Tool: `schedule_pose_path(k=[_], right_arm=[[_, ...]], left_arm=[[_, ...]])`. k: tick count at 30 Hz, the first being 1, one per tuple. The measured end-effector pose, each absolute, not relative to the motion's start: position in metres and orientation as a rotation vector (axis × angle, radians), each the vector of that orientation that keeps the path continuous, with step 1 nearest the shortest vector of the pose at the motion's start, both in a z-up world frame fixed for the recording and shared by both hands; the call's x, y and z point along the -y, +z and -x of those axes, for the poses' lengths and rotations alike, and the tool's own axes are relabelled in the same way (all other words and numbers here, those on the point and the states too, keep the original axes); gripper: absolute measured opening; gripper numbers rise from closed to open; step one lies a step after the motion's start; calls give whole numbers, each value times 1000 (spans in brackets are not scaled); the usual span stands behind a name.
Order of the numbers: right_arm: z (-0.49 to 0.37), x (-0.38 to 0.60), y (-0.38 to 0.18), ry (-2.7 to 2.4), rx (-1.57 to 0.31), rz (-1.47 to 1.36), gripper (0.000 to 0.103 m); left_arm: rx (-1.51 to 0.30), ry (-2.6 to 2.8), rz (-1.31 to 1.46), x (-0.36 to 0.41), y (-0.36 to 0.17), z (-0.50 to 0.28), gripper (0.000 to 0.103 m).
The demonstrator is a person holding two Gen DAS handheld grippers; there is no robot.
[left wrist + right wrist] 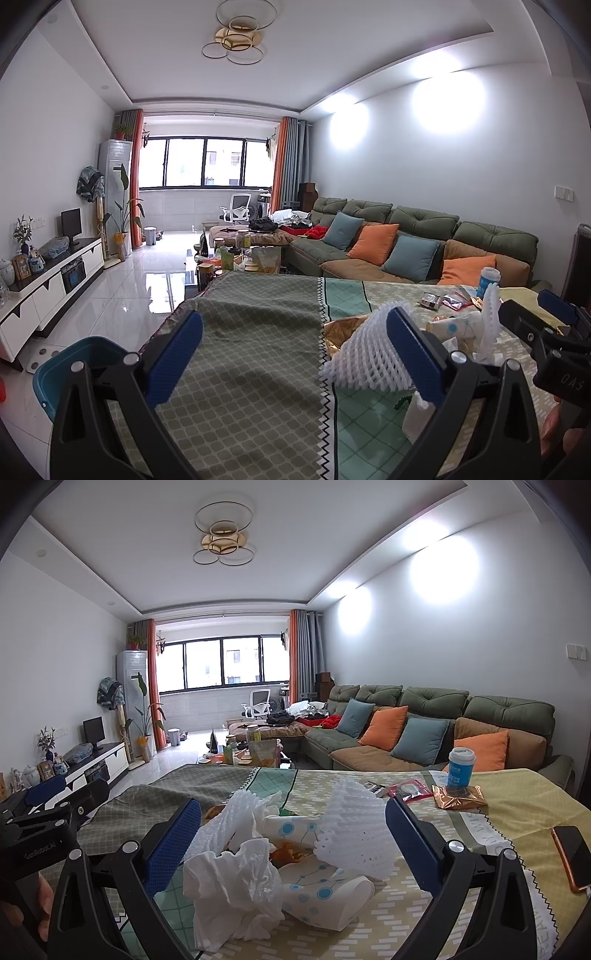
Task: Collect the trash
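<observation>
A pile of trash lies on the patterned tablecloth (498,812): crumpled white tissue (236,882), a tipped paper cup with blue dots (325,897), and white foam fruit nets (354,834). My right gripper (293,845) is open, its jaws on either side of the pile. My left gripper (295,354) is open and empty above the green cloth (243,332); a foam net (369,354) lies just inside its right finger. The right gripper also shows at the right edge of the left wrist view (546,325). A teal bin (74,365) stands on the floor at the table's left edge.
A blue-labelled cup (460,766), a gold wrapper (460,797), a red packet (410,789) and a phone (574,853) lie on the table's right part. A green sofa (424,731) with cushions stands behind. A cluttered coffee table (236,258) and a TV cabinet (55,280) are further off.
</observation>
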State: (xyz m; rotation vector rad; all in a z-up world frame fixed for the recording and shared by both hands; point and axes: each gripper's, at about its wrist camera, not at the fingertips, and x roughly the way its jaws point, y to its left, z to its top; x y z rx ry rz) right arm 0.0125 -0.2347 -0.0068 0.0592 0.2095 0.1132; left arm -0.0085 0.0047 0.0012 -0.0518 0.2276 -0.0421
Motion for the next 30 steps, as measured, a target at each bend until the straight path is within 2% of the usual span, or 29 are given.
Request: schedule_pose_path(k=[20,30], right_arm=[[-17,237,-14,114,-229,-73,99],[-39,260,-23,74,-316,-113,99]], left_arm=[[-271,-81,52,0,-7,1,100],[-357,-279,7,22,-26,-5,99]])
